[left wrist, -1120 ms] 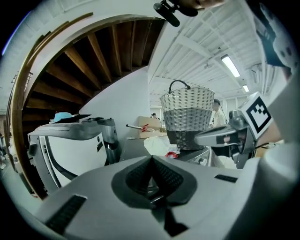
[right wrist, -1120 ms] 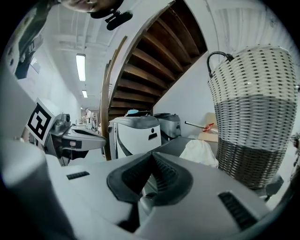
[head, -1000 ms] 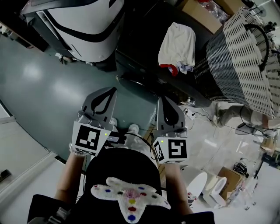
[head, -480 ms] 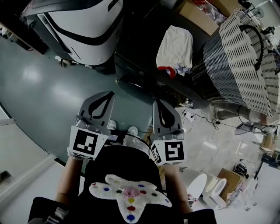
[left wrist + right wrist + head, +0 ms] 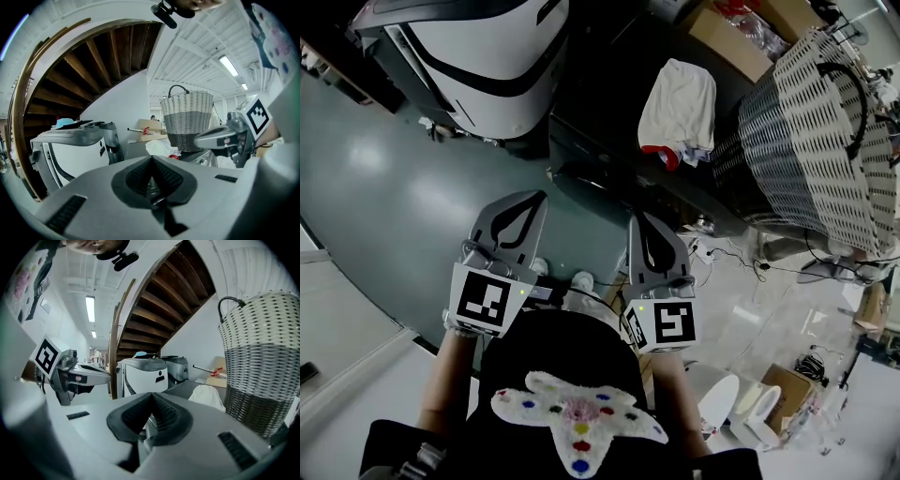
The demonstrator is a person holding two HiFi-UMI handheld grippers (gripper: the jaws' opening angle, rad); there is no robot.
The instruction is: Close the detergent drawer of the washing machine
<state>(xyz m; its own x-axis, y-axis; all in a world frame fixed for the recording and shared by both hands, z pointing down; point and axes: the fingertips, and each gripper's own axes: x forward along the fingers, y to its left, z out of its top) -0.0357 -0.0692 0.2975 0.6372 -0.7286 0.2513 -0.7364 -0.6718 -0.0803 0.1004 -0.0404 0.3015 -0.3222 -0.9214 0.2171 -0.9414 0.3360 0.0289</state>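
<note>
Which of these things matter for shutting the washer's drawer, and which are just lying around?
Job: left tongs and right tongs, both shut and empty; dark washer, its drawer not visible.
Lying about: white cloth, wicker basket, cardboard box, white machine.

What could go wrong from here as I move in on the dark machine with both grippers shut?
Loose cables lie on the floor by your right side; a step there might catch them. The white cloth on the dark machine could snag on the shut right gripper. The woven basket stands close and might get bumped.
</note>
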